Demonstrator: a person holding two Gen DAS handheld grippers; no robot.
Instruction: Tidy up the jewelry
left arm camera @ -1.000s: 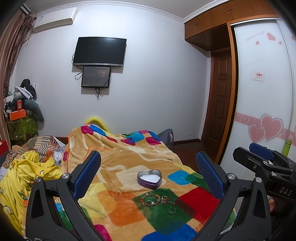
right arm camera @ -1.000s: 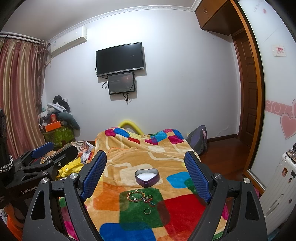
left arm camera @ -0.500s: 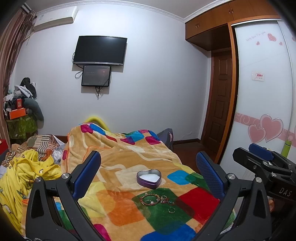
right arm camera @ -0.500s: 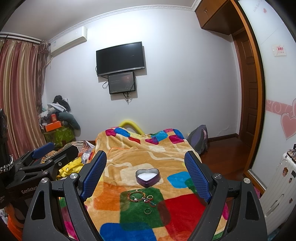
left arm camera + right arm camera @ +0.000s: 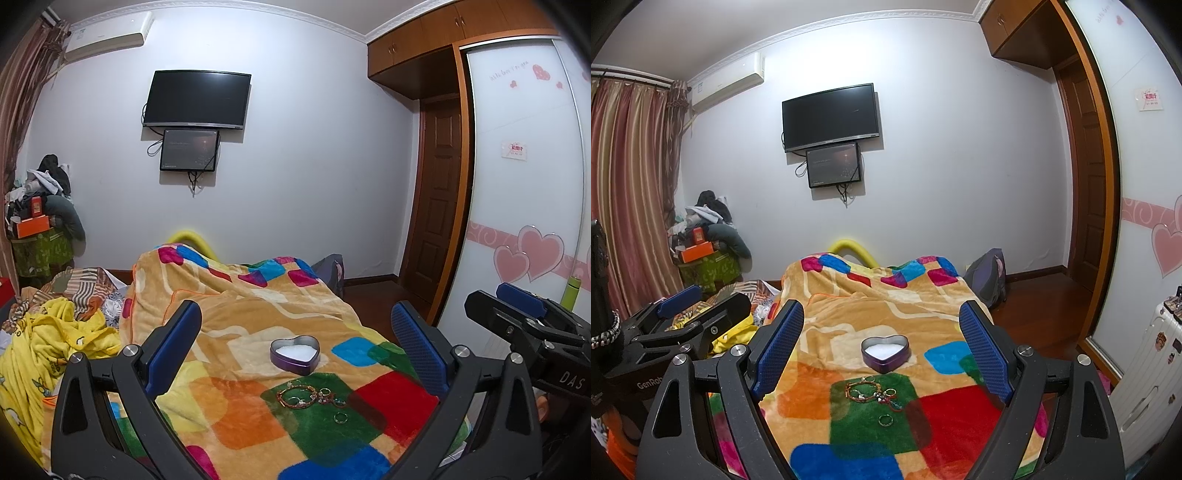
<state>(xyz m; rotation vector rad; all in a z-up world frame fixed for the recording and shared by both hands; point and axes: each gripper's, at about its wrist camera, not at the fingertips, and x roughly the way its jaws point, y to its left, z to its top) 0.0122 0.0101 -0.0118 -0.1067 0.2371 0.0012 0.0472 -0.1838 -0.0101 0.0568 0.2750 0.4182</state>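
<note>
On the bed, a multicolored blanket (image 5: 923,302) carries all task items. Left gripper (image 5: 295,343): jaws spread wide, nothing between them, hovering above the blanket to the left of the heart-shaped tin (image 5: 294,355). The tin is uncovered, with a white lining. Bracelet (image 5: 860,392) and small rings (image 5: 891,392): clustered on the green patch just in front of the tin. A single ring (image 5: 885,420) lies nearer still. Right gripper (image 5: 882,343): jaws released wide, empty, right of the tin.

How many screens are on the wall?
2. A big black TV hangs high on the white wall, and a smaller screen hangs right under it, touching its bottom edge. Both look dark.
</note>
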